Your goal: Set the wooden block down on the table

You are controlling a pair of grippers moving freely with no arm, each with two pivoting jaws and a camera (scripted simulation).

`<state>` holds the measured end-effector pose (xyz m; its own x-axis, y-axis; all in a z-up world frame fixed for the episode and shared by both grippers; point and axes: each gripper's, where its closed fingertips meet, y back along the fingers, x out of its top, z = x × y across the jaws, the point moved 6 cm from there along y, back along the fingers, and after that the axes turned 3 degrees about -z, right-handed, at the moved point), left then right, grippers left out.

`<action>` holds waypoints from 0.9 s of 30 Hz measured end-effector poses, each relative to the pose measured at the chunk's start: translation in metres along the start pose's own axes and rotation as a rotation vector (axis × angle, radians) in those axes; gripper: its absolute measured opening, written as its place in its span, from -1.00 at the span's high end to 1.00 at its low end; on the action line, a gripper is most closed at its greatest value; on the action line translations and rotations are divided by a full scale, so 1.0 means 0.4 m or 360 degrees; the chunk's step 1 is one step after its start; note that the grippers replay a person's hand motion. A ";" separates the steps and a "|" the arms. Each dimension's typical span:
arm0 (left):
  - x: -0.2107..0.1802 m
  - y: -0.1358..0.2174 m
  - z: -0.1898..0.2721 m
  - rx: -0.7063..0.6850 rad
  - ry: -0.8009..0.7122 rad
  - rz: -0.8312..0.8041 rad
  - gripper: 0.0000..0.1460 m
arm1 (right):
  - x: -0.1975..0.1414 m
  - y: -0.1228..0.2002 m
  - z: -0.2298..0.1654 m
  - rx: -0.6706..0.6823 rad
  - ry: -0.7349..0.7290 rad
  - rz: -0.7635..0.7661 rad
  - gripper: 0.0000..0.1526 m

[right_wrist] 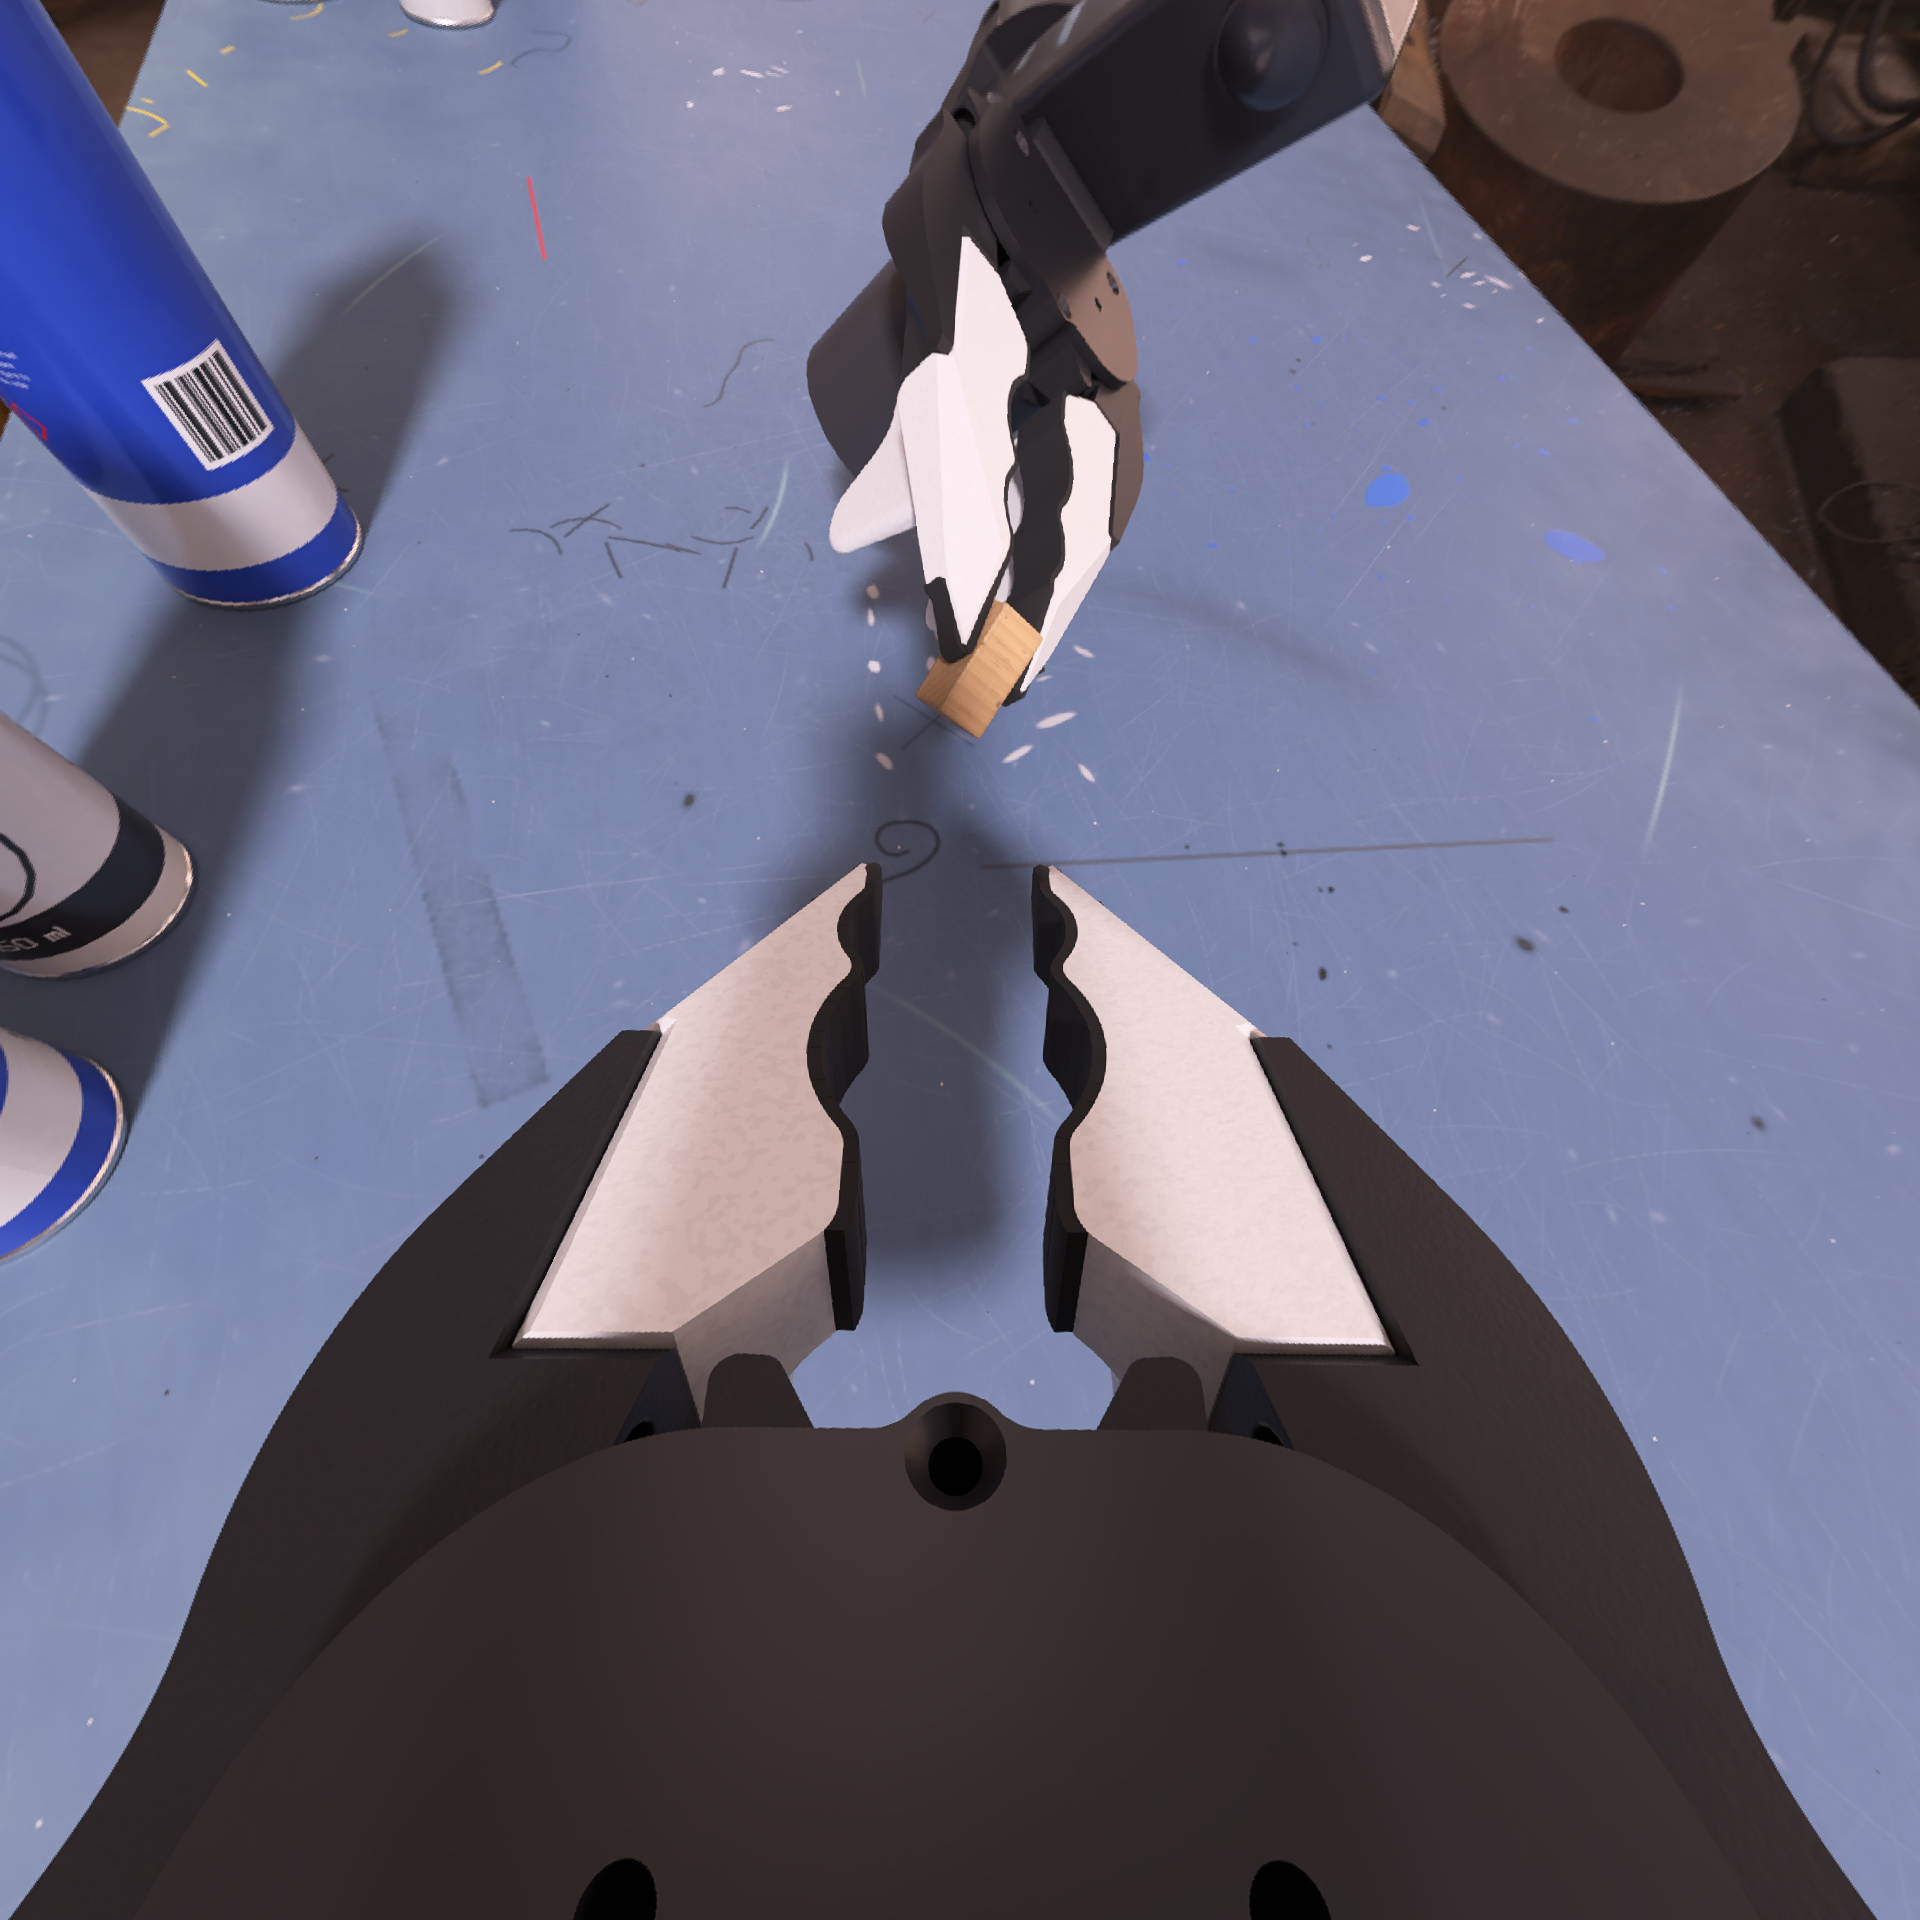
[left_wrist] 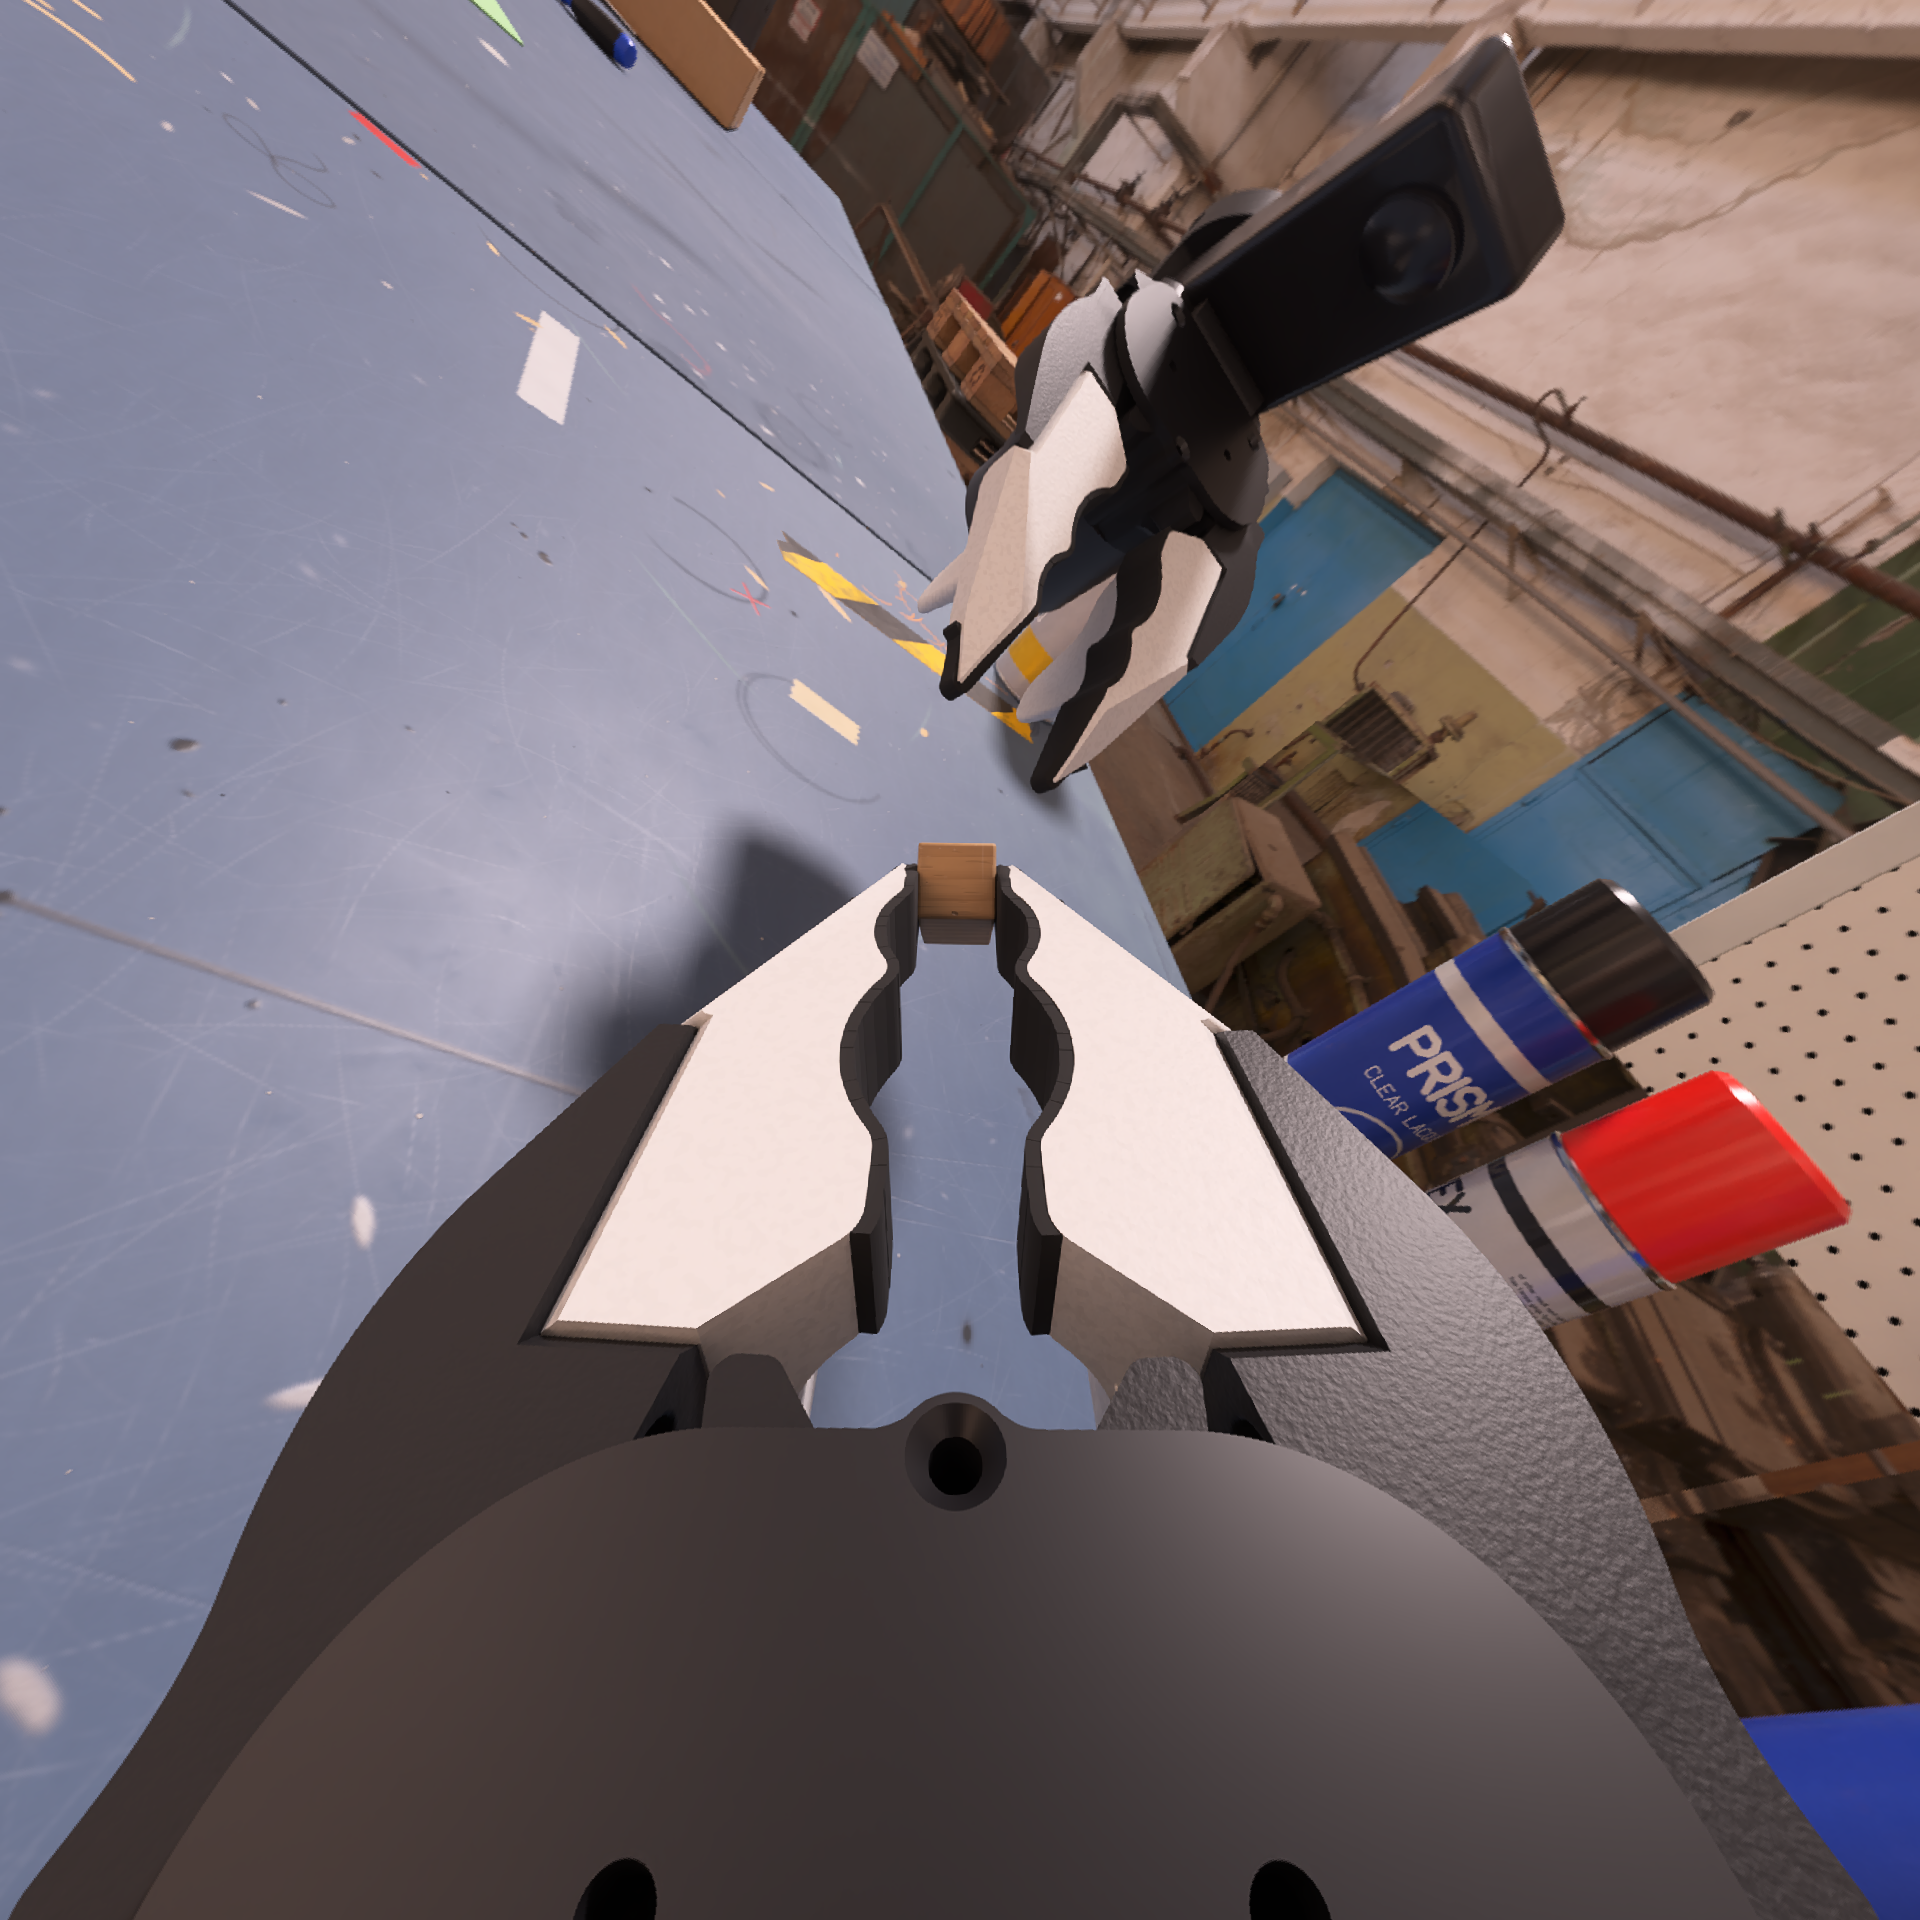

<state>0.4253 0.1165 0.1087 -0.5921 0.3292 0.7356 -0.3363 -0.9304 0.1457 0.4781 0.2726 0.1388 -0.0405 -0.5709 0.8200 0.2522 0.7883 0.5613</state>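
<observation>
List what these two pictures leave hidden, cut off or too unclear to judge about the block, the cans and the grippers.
- Block: left wrist view, side faces covered by the left gripper's fingers; whether it touches the table is unclear in the right wrist view.
- Blue can: right wrist view, top cut off by the edge.
- Right gripper: open, holding nothing; its back lies out of frame.

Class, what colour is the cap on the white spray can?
Bright red cap on the white spray can, clearest in the left wrist view.

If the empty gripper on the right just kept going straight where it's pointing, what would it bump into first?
Probably the blue table itself: the open right gripper angles down at bare tabletop. The wooden block in the left gripper lies farther ahead; depth is unclear.
</observation>
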 end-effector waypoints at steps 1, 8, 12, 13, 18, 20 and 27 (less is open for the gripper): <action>0.000 -0.001 0.001 -0.0014 0.0008 0.0007 0.81 | 0.004 0.000 -0.005 -0.0017 0.0006 0.0003 0.62; -0.001 -0.002 0.006 -0.0035 0.0007 0.0009 0.81 | 0.050 -0.015 0.014 -0.0025 -0.0252 0.0112 0.70; -0.004 -0.006 0.006 -0.0010 -0.0012 -0.0016 0.81 | 0.061 -0.036 0.050 0.0081 -0.0483 0.0125 0.72; -0.005 -0.007 0.007 -0.0002 -0.0023 -0.0023 0.81 | 0.060 -0.043 0.057 0.0101 -0.0503 0.0117 0.72; -0.013 -0.013 0.008 0.0062 -0.0090 -0.0078 0.81 | 0.050 -0.079 0.068 0.0267 -0.0579 0.0089 0.86; -0.015 -0.014 0.007 0.0079 -0.0103 -0.0094 0.81 | 0.044 -0.083 0.070 0.0310 -0.0581 0.0091 0.89; -0.012 -0.010 -0.008 0.0204 -0.0107 -0.0070 0.81 | 0.040 -0.060 0.071 0.0037 -0.0401 0.0072 0.79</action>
<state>0.4270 0.1192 0.1025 -0.5268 0.3625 0.7688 -0.2618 -0.9297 0.2589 0.4440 0.2509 0.1415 -0.2700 -0.4617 0.8449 0.2372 0.8186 0.5232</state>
